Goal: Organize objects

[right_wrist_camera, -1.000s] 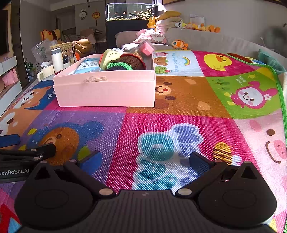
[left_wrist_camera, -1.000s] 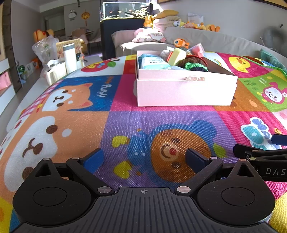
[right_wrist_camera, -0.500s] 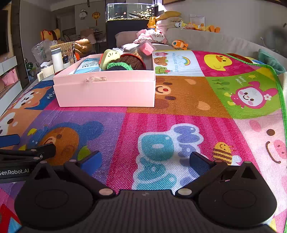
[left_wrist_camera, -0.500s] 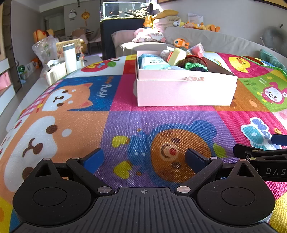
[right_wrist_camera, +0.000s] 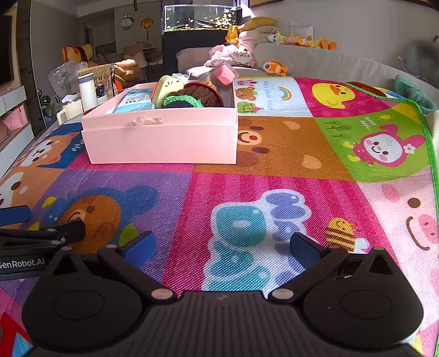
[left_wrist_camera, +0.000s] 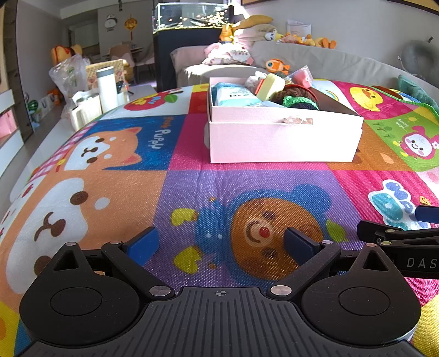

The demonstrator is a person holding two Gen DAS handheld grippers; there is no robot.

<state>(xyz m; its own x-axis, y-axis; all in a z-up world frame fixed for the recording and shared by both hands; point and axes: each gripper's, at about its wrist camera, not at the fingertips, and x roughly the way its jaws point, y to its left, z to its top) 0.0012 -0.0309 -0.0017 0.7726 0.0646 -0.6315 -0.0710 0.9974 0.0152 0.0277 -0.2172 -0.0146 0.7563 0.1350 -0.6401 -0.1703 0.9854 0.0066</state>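
A pink box (left_wrist_camera: 282,140) stands on the colourful play mat (left_wrist_camera: 109,186), filled with a blue packet (left_wrist_camera: 233,96), a yellow sponge-like piece (left_wrist_camera: 270,86), dark knitted items (left_wrist_camera: 299,100) and a pink piece (left_wrist_camera: 301,77). The box also shows in the right wrist view (right_wrist_camera: 162,137). My left gripper (left_wrist_camera: 219,244) is open and empty, low over the mat, well short of the box. My right gripper (right_wrist_camera: 222,247) is open and empty, beside it to the right. Each gripper's side shows in the other's view.
A sofa (left_wrist_camera: 343,63) with plush toys runs behind the mat. A fish tank (left_wrist_camera: 189,16) stands at the back. A white bottle (left_wrist_camera: 107,88) and bags sit off the mat's left edge. The mat's green border (right_wrist_camera: 428,131) marks its right edge.
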